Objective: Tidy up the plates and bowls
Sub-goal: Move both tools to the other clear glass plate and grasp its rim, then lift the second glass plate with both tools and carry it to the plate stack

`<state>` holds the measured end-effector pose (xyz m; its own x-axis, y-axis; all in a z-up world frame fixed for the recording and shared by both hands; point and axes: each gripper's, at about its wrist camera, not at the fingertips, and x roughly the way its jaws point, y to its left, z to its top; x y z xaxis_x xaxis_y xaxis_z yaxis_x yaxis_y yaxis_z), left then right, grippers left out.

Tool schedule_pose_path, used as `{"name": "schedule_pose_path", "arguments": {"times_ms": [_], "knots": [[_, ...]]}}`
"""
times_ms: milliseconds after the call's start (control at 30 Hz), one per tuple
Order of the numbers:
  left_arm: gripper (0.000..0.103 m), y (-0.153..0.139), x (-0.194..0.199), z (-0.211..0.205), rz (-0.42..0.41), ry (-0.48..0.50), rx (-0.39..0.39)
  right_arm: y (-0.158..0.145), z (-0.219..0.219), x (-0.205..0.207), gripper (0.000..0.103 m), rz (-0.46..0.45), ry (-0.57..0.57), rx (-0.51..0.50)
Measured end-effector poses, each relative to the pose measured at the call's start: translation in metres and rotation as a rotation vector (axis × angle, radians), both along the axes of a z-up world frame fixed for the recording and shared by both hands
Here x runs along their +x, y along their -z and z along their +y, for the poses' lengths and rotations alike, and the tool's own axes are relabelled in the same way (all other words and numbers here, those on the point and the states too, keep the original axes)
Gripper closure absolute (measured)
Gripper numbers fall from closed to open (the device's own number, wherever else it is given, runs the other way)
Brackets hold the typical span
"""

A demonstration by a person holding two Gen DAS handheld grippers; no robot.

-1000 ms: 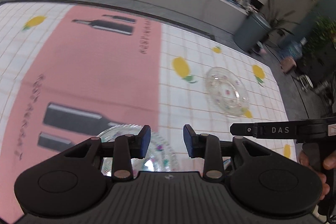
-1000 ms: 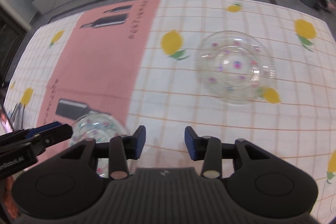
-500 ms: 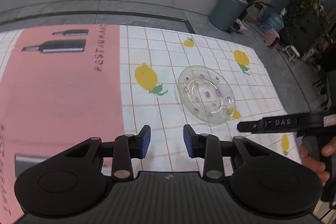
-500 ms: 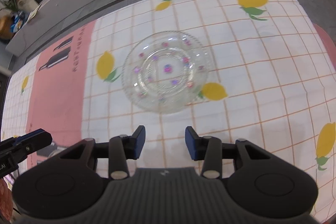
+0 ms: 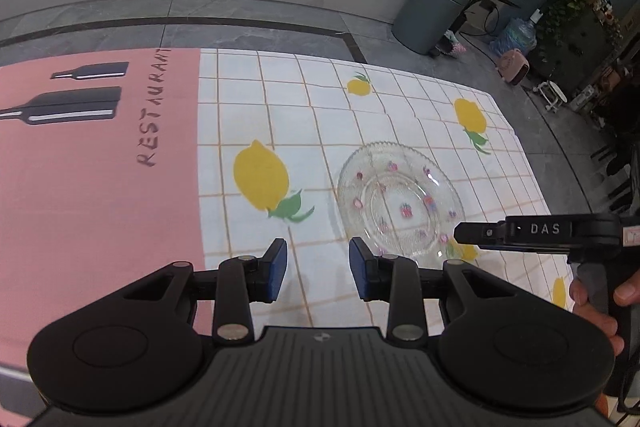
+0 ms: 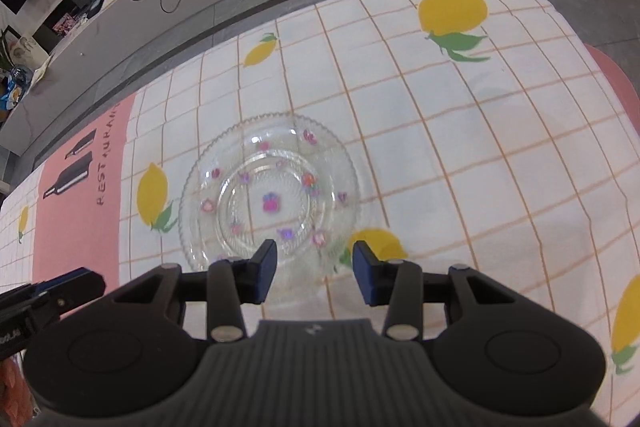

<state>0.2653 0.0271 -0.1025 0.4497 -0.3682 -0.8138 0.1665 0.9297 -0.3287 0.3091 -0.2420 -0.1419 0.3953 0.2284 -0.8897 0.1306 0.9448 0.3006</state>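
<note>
A clear glass plate (image 5: 400, 203) with small pink and purple flowers lies flat on the lemon-print tablecloth (image 5: 280, 115). My left gripper (image 5: 318, 273) hovers just left of the plate's near rim, open, with only cloth between its blue pads. In the right wrist view the same plate (image 6: 272, 195) fills the middle. My right gripper (image 6: 314, 269) is open above the plate's near edge, nothing pressed between its pads. The right gripper (image 5: 464, 233) also shows from the side, over the plate's right rim, and the left gripper (image 6: 72, 287) at the lower left.
The cloth's pink panel (image 5: 92, 187) with printed bottles covers the left part of the table. The table's far edge (image 5: 360, 61) drops to a grey floor. A grey bin (image 5: 432, 13) and plants stand beyond. A hand (image 5: 592, 307) holds the right gripper's handle.
Both grippers have swung right and sunk, away from a glass bowl on the pink panel, which has left view. The plate now sits closer and larger. The jaws' width has not changed.
</note>
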Motion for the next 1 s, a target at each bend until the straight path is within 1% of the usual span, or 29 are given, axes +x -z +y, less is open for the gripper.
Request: {"name": "schedule_pose_path", "arguments": {"times_ms": [67,100,200,300,467,567,600,633,700,767,833,967,1000], "knots": [[0.063,0.005,0.007,-0.001,0.003,-0.002,-0.001,0.002,0.000,0.005,0.061,-0.010,-0.004,0.000],[0.060,0.007,0.010,-0.002,0.004,-0.004,-0.008,0.004,0.000,0.008,0.061,-0.013,-0.002,-0.002],[0.056,0.016,0.018,-0.004,0.015,-0.010,-0.050,0.012,-0.002,0.015,0.057,-0.006,0.016,0.002],[0.054,0.026,0.026,-0.005,0.029,-0.012,-0.098,0.020,-0.006,0.019,0.057,0.000,0.030,0.019],[0.054,0.042,0.039,-0.005,0.058,-0.038,-0.125,0.030,-0.010,0.024,0.057,0.000,0.042,0.055],[0.054,0.051,0.044,-0.006,0.075,-0.053,-0.153,0.032,-0.012,0.027,0.057,-0.018,0.047,0.072],[0.054,0.053,0.045,-0.006,0.081,-0.057,-0.163,0.032,-0.012,0.028,0.057,-0.021,0.047,0.074],[0.054,0.056,0.047,-0.007,0.087,-0.060,-0.173,0.032,-0.012,0.028,0.060,-0.024,0.048,0.075],[0.055,0.057,0.048,-0.010,0.070,-0.057,-0.188,0.032,-0.014,0.029,0.066,-0.025,0.048,0.070],[0.059,0.058,0.050,-0.014,0.059,-0.052,-0.178,0.033,-0.017,0.028,0.070,-0.024,0.052,0.079],[0.065,0.058,0.052,-0.018,0.054,-0.046,-0.168,0.034,-0.022,0.028,0.075,-0.025,0.055,0.096],[0.076,0.058,0.055,-0.023,0.053,-0.041,-0.149,0.035,-0.030,0.028,0.077,-0.027,0.078,0.104],[0.080,0.058,0.055,-0.024,0.051,-0.040,-0.144,0.036,-0.030,0.028,0.077,-0.032,0.077,0.108]]}}
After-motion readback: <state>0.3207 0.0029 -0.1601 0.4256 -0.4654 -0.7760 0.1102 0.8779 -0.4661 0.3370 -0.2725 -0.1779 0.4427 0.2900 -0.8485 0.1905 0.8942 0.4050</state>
